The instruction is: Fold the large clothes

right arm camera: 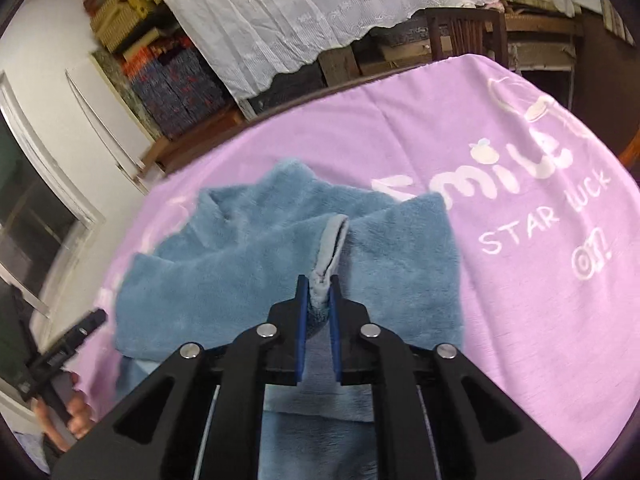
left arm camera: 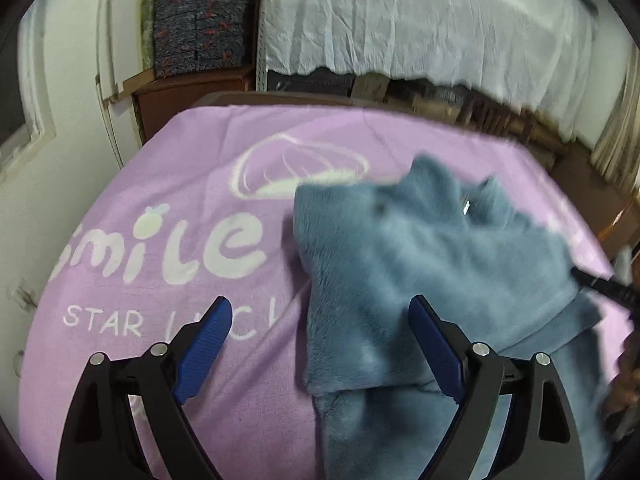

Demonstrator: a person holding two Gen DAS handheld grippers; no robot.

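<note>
The blue fleece garment (right arm camera: 288, 256) lies bunched on the purple-covered table (right arm camera: 500, 320), its hem pinched in the right hand-held gripper (right arm camera: 322, 300) — the left hand-held gripper (left arm camera: 320, 320) gapes empty, so one-sided pulling could skew the fold.

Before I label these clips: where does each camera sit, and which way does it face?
Left wrist: on the left gripper, looking down over open jaws at the blue garment on the purple blanket.
Right wrist: on the right gripper, jaws shut on the garment's hem; a hand shows at lower left.
Shared: garment, blanket, white curtain.
</note>
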